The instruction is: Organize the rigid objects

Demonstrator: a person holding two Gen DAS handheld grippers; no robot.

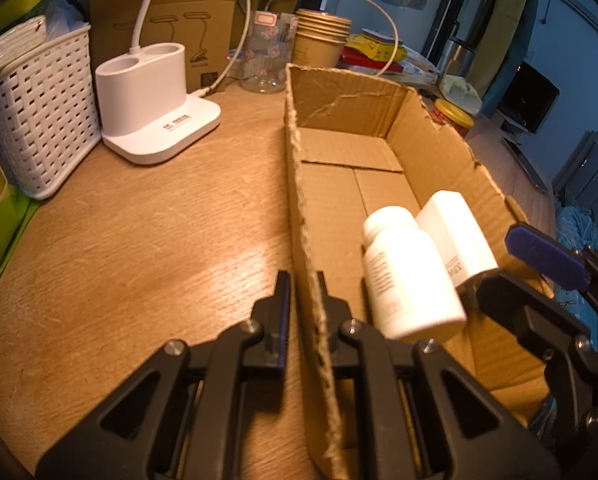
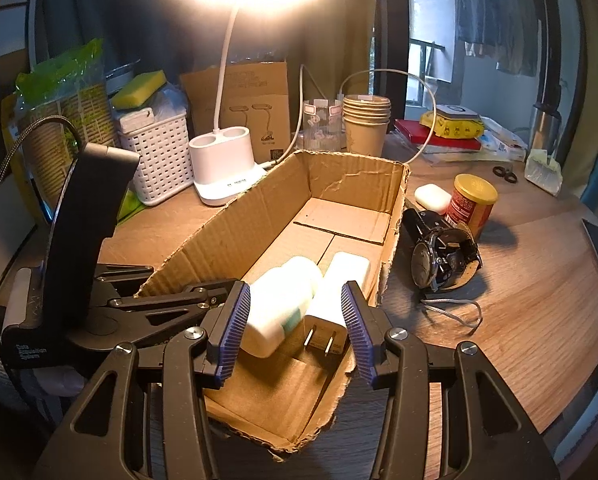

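Right tongs (image 2: 295,334) spread wide, hanging over the near end of the torn brown cardboard box (image 2: 235,216), nothing in their grip. Directly between and just beyond their blue ribbed pads (image 2: 235,322) lie two things on the box floor: a white plastic pill bottle (image 2: 277,304) on its side and, touching it on the right, a white wall charger (image 2: 337,292) with its two metal prongs pointing back at the camera. Both run lengthwise away from the tongs, along the box's long axis.

Left tongs (image 1: 303,300) now: pressed together on the box's left wall, pinching the cardboard edge and steadying it, it seems.

Further out, on the wooden worktop (image 2: 519,300) right of the box and well clear of the left side, sits a black wristwatch on its dark stand (image 2: 439,260). Beyond it, a white oval earbud case (image 2: 432,198) and a red can with a yellow lid (image 2: 471,204). These lie to the right of the open tongs, so the right hand is the nearer one for whichever goes in next. Whether the watch is loose on its stand is hard to judge from here.
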